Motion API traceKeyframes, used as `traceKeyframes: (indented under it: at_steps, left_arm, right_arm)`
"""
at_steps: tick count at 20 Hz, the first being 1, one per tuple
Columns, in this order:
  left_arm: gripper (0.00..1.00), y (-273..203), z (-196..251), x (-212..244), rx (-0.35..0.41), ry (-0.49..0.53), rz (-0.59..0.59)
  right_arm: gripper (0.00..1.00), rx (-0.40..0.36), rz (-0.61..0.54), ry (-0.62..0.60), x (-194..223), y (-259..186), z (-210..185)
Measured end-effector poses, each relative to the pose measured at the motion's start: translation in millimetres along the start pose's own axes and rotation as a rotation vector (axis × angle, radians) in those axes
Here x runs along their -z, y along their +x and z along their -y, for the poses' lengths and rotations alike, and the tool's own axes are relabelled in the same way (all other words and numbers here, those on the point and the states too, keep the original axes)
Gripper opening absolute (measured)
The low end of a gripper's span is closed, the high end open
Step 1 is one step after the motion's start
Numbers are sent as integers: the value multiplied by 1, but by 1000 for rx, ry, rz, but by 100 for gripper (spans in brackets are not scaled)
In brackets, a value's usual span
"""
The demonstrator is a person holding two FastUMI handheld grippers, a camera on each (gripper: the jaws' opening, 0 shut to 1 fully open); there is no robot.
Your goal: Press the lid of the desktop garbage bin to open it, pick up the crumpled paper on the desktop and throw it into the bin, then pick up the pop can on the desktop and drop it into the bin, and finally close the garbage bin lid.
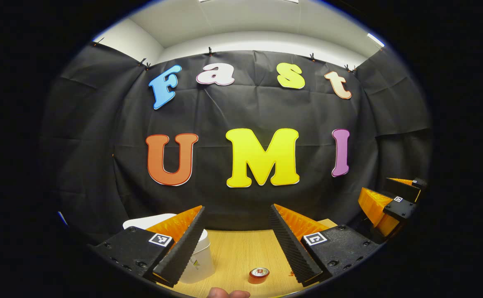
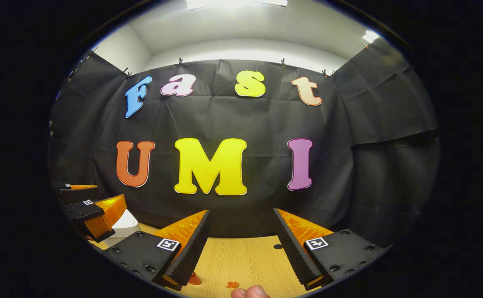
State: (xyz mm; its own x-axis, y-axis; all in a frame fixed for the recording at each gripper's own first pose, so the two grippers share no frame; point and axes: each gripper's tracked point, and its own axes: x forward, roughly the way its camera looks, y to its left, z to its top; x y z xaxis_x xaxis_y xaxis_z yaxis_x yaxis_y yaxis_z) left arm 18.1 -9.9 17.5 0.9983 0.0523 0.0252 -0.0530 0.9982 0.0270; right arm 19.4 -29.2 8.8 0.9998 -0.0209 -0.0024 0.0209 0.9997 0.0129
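Both tools, left [image 1: 237,244] and right [image 2: 239,248], gape above the pop can [image 1: 259,273].

Both grippers are up off the wooden tabletop [image 1: 241,252], pointed roughly level toward the back of the booth. The left gripper [image 1: 238,244] has its jaws spread wide, nothing between them, and a fingertip [image 1: 229,294] of the person's hand pokes in at the bottom edge. The right gripper [image 2: 241,248] is the same deal: jaws wide apart, nothing held, hanging above the tabletop off to the left one's right side.
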Motion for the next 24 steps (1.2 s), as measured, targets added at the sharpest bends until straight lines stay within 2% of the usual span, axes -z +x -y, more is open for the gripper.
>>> traceKeyframes:
  at_steps: [14, 24]
  left_arm:
    - [99, 2, 4, -2, 2, -6, 8]
    - [99, 5, -5, -4, -42, -1, 13]
  right_arm:
    - [94, -3, 0, -12, -1, 4, 2]
    - [94, -24, -2, -16, -2, 10, -3]
